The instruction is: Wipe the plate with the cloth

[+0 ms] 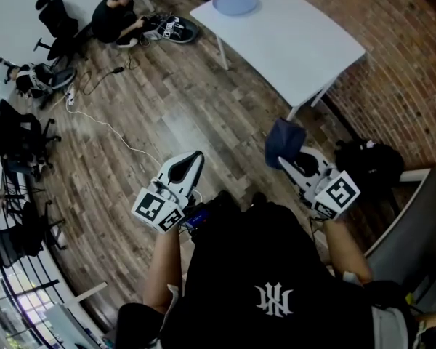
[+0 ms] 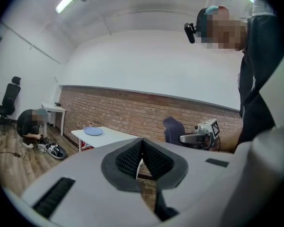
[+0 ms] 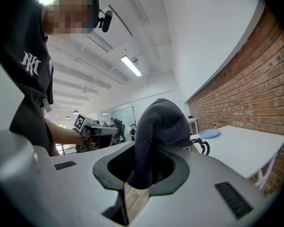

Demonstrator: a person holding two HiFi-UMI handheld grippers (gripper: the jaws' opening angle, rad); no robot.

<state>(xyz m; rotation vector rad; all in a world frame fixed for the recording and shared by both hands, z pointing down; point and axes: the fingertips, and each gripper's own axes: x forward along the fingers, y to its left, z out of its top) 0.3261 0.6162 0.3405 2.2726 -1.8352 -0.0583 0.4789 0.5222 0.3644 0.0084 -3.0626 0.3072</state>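
One plate [image 1: 235,2] sits at the far end of the table [image 1: 298,46], well apart from both grippers. The right gripper [image 1: 289,162] is clamped on the cloth [image 1: 283,140], bunched ready for wiping, I'd guess. The left gripper [image 1: 194,160] is closed on nothing, perhaps spare to steady the plate.

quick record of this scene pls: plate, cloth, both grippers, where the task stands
plate: blue, on the far corner of the white table, nothing touching it
cloth: dark, bunched, held in the air off the table
left gripper: shut, empty
right gripper: shut on cloth
bystander: seated on the wooden floor
task: wiping not begun; both grippers short of the table
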